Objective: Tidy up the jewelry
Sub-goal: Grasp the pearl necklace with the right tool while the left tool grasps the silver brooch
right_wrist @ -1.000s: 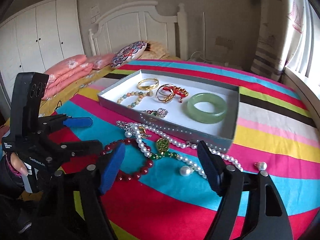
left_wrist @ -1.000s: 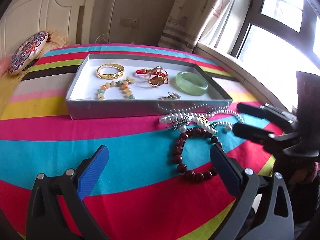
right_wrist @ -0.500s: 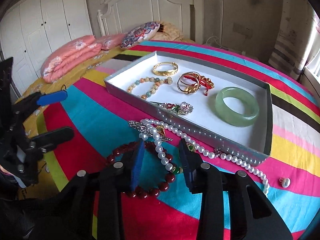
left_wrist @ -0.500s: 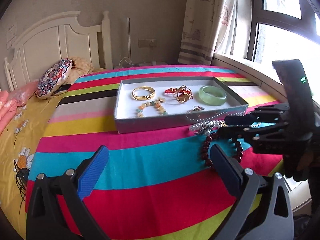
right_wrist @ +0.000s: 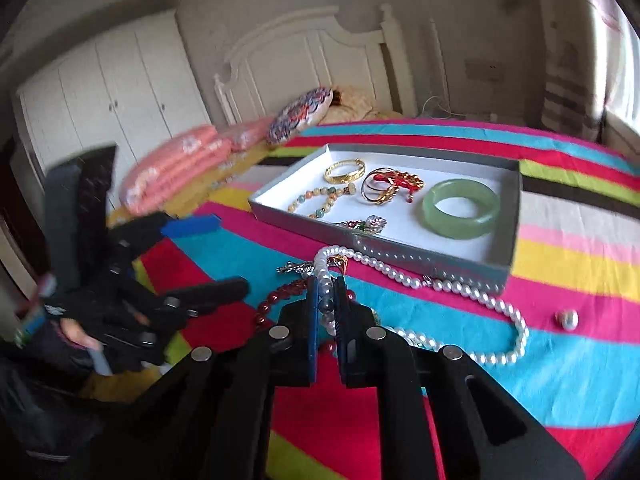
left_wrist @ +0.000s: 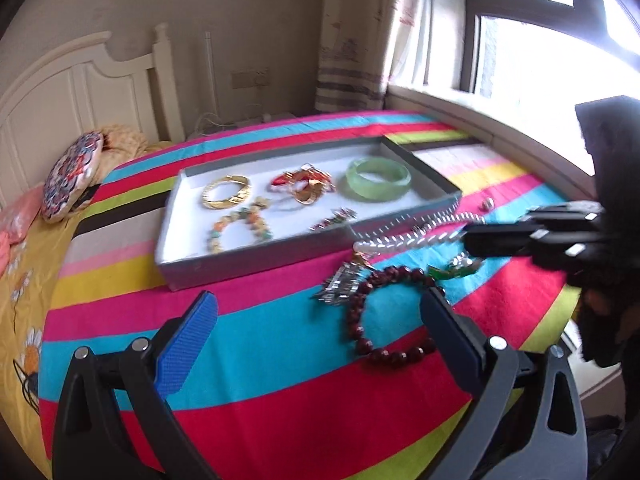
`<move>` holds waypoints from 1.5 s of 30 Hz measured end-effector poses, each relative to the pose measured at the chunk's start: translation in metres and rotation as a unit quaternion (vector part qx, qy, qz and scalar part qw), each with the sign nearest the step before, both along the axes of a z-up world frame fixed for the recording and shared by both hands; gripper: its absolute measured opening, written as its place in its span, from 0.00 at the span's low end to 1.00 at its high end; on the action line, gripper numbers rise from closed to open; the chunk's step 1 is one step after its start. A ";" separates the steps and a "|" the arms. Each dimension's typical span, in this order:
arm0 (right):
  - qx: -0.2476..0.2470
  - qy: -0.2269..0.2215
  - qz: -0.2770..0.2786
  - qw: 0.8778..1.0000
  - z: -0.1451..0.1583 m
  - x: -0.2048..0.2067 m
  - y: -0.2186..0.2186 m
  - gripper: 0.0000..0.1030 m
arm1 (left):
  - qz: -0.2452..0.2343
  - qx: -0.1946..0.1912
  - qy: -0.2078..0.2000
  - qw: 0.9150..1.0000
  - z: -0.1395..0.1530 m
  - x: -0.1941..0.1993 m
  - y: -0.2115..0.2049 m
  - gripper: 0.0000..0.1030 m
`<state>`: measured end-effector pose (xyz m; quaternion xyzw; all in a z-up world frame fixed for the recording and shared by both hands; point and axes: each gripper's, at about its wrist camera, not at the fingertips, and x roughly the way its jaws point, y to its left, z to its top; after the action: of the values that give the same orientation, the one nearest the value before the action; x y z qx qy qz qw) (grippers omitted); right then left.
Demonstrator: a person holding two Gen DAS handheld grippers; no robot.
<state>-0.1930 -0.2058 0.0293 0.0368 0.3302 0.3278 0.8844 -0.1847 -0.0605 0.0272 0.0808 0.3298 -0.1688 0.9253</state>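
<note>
The right gripper [right_wrist: 326, 300] has just been closing: a second ago its jaws stood wide apart above the tangle of jewelry, half a second ago they were half drawn in, and now they are clamped on a bunched loop of the pearl necklace [right_wrist: 460, 292], with several beads pinched between the blue pads. From the jaws the strand rises in a small arch just ahead of the tips, then trails off to the right along the near wall of the gray tray [right_wrist: 514, 216] and curls back across the striped table [right_wrist: 560, 380]. In the left wrist view the strand now runs taut and blurred from the tray's front corner to the right gripper's tips, where earlier it lay slack in a heap. The red bead bracelet [left_wrist: 362, 320] lies just ahead of and between the left gripper's [left_wrist: 320, 332] jaws, which stand wide apart with nothing in them, as they did before. A silver brooch [left_wrist: 340, 286] lies just beyond the bracelet. Inside the tray, farther ahead of both grippers, rest a gold bangle [right_wrist: 345, 171], a green bangle [right_wrist: 462, 208] and a pastel bead bracelet [right_wrist: 320, 200], unmoved. A single loose pearl [right_wrist: 567, 319] sits on the table well right of the right jaws.
</note>
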 end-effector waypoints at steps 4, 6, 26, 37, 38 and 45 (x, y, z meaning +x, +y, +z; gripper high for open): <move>0.056 0.000 -0.006 0.998 0.008 -0.016 -0.028 0.11 | -0.008 0.009 0.027 1.000 -0.010 0.015 -0.013 0.97; 0.064 -0.009 -0.009 0.998 0.013 -0.022 -0.036 0.11 | -0.007 -0.004 0.040 0.999 -0.012 0.023 -0.012 0.89; 0.092 -0.013 -0.052 0.994 0.016 -0.020 -0.056 0.11 | -0.058 -0.046 0.115 0.991 -0.022 0.061 -0.012 0.33; 0.107 -0.028 -0.068 0.992 0.023 -0.023 -0.061 0.11 | -0.041 -0.030 0.056 0.997 0.000 0.025 0.003 0.33; 0.107 -0.033 -0.068 0.991 0.026 -0.024 -0.060 0.11 | -0.039 -0.032 0.053 0.997 0.003 0.022 0.006 0.33; 0.113 -0.062 -0.072 0.989 0.046 -0.025 -0.057 0.11 | -0.026 -0.048 0.036 0.998 0.019 0.012 0.026 0.33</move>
<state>-0.2182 -0.2624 0.0754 0.1396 0.2325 0.3002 0.9145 -0.1724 -0.0349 0.0461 0.0383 0.3522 -0.2112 0.9110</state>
